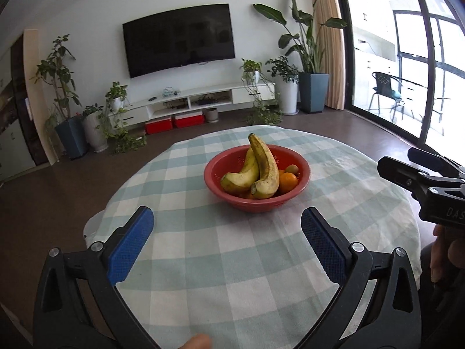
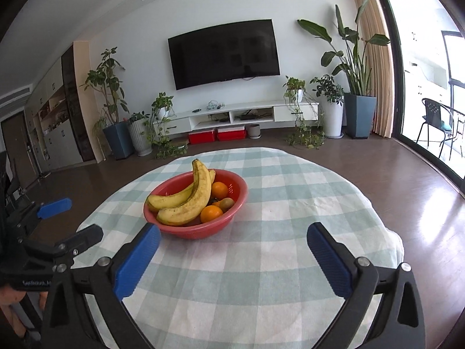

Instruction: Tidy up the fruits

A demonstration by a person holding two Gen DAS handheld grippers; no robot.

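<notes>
A red bowl (image 1: 296,171) (image 2: 238,186) stands in the middle of a round table under a green-and-white checked cloth (image 1: 232,261) (image 2: 261,261). In it lie two speckled yellow bananas (image 1: 264,171) (image 2: 186,203), oranges (image 1: 288,181) (image 2: 211,213) and a small green-brown fruit (image 1: 291,169) (image 2: 226,203). My left gripper (image 1: 226,218) hangs open over the near part of the cloth, short of the bowl, with nothing between its blue pads. My right gripper (image 2: 234,232) is open too, its left pad (image 2: 139,258) close to the bowl's near rim, and holds nothing.
The right gripper's black body (image 1: 430,180) shows at the right edge of the left wrist view; the left gripper (image 2: 55,221) shows at the left edge of the right wrist view. Beyond the table are brown floor, a TV (image 2: 223,52), a low white cabinet and potted plants.
</notes>
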